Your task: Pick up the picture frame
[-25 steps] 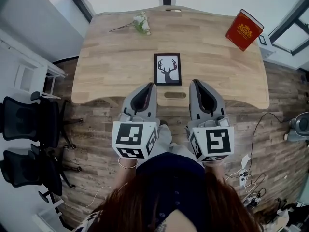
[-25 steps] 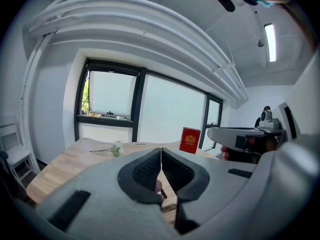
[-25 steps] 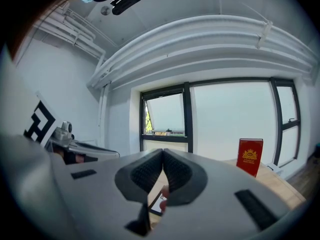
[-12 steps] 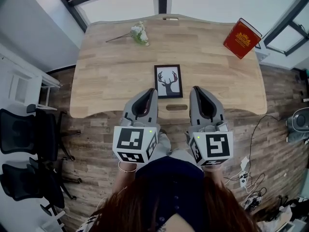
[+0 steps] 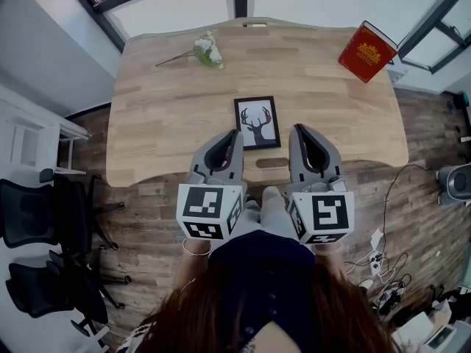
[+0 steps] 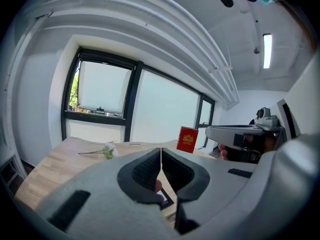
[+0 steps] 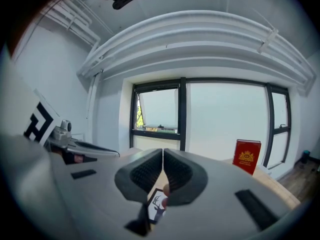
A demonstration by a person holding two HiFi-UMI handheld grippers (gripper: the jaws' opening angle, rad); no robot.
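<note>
A sprig of white flowers (image 5: 204, 50) lies near the table's (image 5: 162, 109) far left corner. Next, the left gripper (image 5: 234, 134) reaches in over the near edge, its jaws pressed together on nothing. Its tip is just beside the lower left corner of the picture frame (image 5: 257, 123).

The frame sits near the middle of the near edge. It is a black-rimmed upright rectangle and looks to be lying flat, though from overhead a slight prop cannot be ruled out. It is the only thing here that holds anything: a white sheet with a black stag's head.

I judge the frame light and stiff, with a thin rim and possibly a glazed face that would be slippery and breakable. The rim's long sides are therefore the place to pinch, not the front. If it does lie flat, there is little to get under.

The right gripper (image 5: 297, 129), likewise closed and empty, points past the frame's right side. A red book (image 5: 366, 51) stands at the far right corner.
</note>
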